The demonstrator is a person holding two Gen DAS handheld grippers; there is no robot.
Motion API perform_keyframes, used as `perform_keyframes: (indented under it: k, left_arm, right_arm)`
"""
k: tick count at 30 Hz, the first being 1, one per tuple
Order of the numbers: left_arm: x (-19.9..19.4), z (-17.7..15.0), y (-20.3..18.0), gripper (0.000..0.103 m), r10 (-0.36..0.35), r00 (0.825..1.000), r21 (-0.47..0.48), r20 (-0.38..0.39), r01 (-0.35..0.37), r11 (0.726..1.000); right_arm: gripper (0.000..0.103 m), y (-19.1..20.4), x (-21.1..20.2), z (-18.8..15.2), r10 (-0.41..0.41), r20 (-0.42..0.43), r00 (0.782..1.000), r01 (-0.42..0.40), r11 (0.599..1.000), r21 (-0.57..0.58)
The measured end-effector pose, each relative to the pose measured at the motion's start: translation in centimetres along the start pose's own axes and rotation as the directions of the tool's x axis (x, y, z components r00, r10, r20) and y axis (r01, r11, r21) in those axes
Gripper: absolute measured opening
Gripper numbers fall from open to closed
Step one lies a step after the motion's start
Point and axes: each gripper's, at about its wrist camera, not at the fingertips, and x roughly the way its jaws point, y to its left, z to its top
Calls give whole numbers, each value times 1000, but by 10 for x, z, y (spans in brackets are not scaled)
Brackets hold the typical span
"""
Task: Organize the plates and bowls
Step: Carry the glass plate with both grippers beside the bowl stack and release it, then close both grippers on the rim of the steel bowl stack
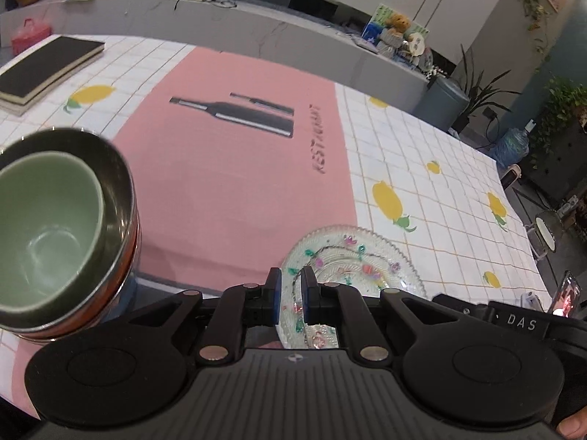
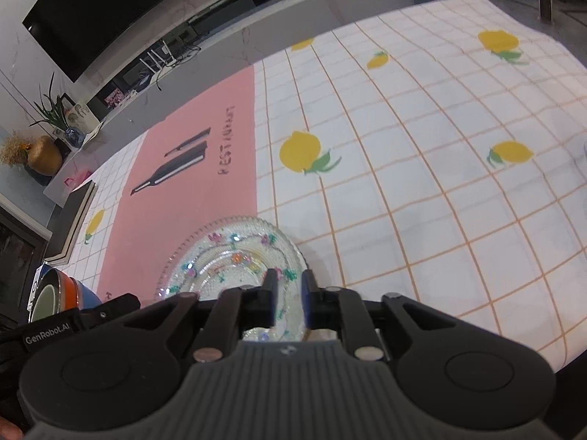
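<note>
Clear pressed-glass plate with painted flowers (image 1: 352, 256), the landmark here, lies flat where the pink printed placemat (image 1: 234, 183) meets the lemon-patterned checked tablecloth (image 1: 440, 168). The left gripper (image 1: 290, 293) appears clamped on the plate's near rim. The right gripper (image 2: 288, 293) straddles the same rim with its jaws slightly apart, apparently not pressing. Left of the plate stands a nest of bowls: one pale green ceramic bowl (image 1: 47, 227) inside one steel bowl (image 1: 113, 198), with more beneath, their number unclear. The step appears to be placing the single plate; next, the left gripper must release it.
</note>
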Motion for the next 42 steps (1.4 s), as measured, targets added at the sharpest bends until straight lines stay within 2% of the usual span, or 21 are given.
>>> perform_keyframes:
  k: [7,10,13,14,15,19,21,25,27,30,33,37,42]
  left_arm:
    - [-20,10,-10,39,13,999,82,33,-16,996]
    - [-31,18,-8,46,12,999,89,43,-16,996]
    - [-45,26,-5,47,38,996,109,78,-46,993]
    - [-50,28,-4,47,59,993,125,104,-72,989]
    - [-55,29,-5,47,85,987,147,138,-106,983]
    - [-75,34,1,48,166,952,195,258,-220,956]
    - [-82,37,9,47,179,942,199,285,-241,950]
    - [-93,42,29,47,241,916,183,321,-309,933]
    - [-99,47,44,47,239,918,152,316,-297,943]
    - [-110,53,68,47,234,916,89,326,-276,957]
    - [-118,54,89,48,249,904,54,347,-284,957]
    - [-120,56,113,53,279,909,3,311,-294,956]
    - [-115,52,139,55,252,944,-69,211,-243,968]
  right_arm:
    - [34,22,-12,2,16,20,1000,-15,998,-58]
    - [37,33,-15,3,38,21,999,-37,996,-83]
    - [40,49,-16,4,67,23,997,-64,991,-117]
    - [45,54,-16,4,78,22,997,-74,989,-129]
    - [50,60,-16,5,91,22,996,-87,986,-141]
    - [57,85,-17,5,135,32,990,-126,973,-196]
    - [69,98,-18,4,137,47,989,-123,966,-226]
    - [69,124,-13,3,170,23,985,-157,947,-280]
    - [69,137,-9,1,179,5,984,-169,940,-297]
    - [71,155,-6,-3,164,26,986,-147,933,-328]
    - [71,173,-2,-9,134,45,990,-108,924,-367]
    - [71,189,8,-10,169,-1,986,-158,918,-364]
    - [76,206,26,-14,195,-85,977,-212,924,-319]
